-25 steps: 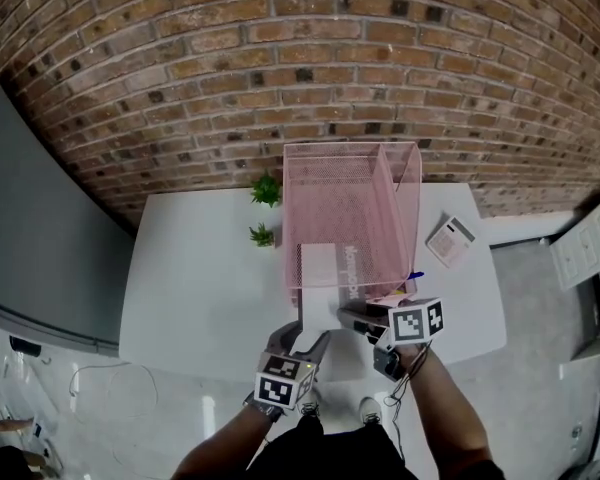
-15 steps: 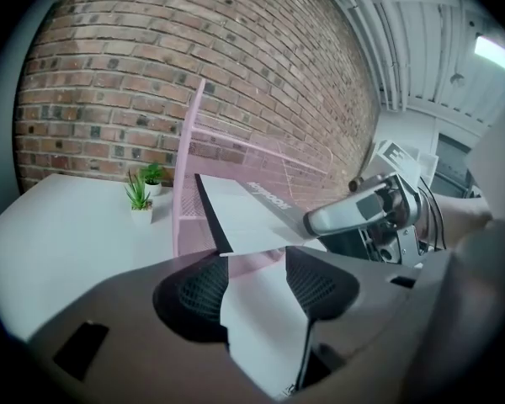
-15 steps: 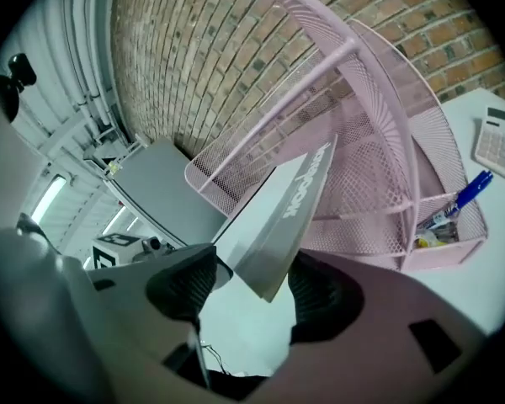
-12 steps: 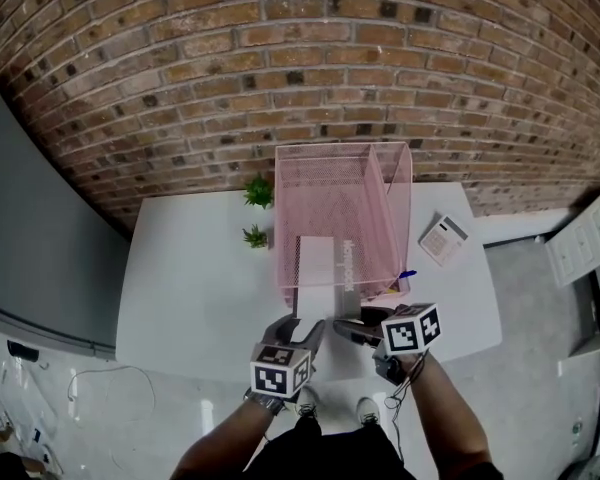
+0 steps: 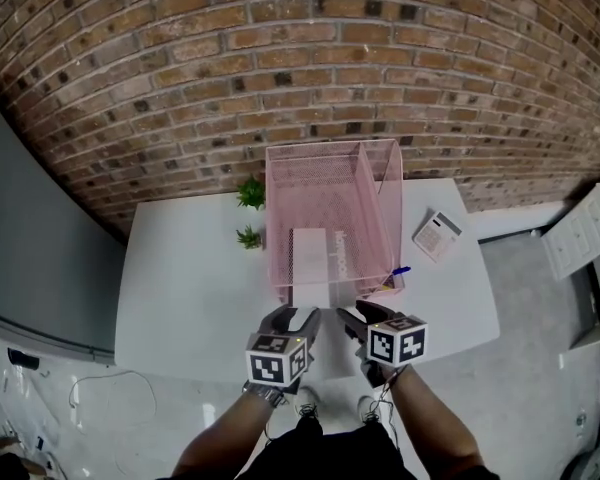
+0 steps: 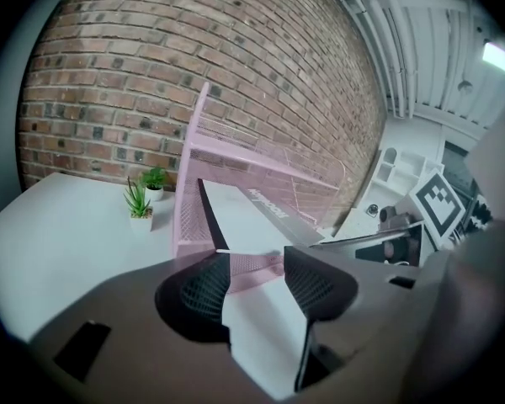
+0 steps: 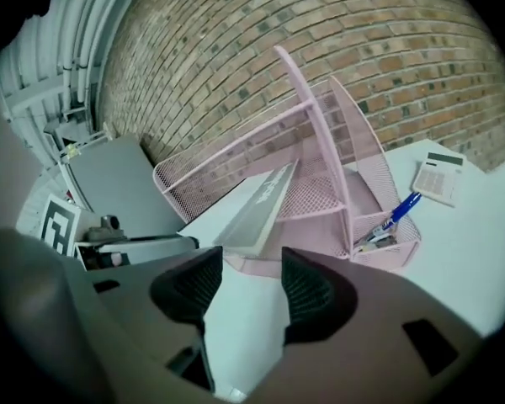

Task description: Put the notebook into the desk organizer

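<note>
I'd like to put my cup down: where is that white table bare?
The widest free patch is the table's left side, bordered by the small plants and the pink organizer. A smaller one lies right of the organizer, nearer than the calculator. The middle is crowded: organizer with notebook inside.

Pink mesh organizer — white notebook

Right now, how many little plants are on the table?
2: the back plant and the front plant, one behind the other, both left of the pink organizer.
</note>
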A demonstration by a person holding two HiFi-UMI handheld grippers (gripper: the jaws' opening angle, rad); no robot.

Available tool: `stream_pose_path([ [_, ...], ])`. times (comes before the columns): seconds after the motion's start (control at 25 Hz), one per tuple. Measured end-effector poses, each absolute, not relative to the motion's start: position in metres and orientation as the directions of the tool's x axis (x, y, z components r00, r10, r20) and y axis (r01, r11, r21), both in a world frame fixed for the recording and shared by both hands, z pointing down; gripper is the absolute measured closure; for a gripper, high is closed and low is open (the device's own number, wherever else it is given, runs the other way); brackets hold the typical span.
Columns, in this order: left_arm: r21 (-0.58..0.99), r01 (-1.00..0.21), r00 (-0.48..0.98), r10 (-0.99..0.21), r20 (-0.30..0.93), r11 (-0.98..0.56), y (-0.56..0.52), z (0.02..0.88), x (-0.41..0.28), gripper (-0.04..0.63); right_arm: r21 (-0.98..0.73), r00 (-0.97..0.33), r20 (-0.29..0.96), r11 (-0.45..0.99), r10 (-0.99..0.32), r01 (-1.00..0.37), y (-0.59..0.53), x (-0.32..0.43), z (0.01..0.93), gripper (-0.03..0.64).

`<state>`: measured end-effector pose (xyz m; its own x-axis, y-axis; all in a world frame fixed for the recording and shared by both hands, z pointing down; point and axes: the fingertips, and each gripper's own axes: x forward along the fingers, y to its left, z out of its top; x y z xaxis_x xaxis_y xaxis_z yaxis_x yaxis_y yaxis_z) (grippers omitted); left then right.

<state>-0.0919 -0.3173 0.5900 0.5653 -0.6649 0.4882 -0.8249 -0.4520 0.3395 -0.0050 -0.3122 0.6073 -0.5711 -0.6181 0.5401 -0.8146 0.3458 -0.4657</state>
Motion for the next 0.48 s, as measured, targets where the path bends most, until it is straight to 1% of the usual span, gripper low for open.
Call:
stream_pose_path([
  [0.2, 0.342, -0.823, 0.568, -0.661, 0.49, -0.454, -0.31, 0.59, -0.097, 0.393, -0.518, -0.526, 0.519, 0.242, -0.674, -0.821, -0.326, -0.002, 0.603, 0.391],
  [0.48, 0.326, -0.814, 0.581, -0.659, 0.478, -0.481, -0.303, 0.585, -0.104, 0.393, -0.527, -0.455, 0.527, 0.144, -0.718, -0.837, -0.338, 0.002, 0.605, 0.391],
])
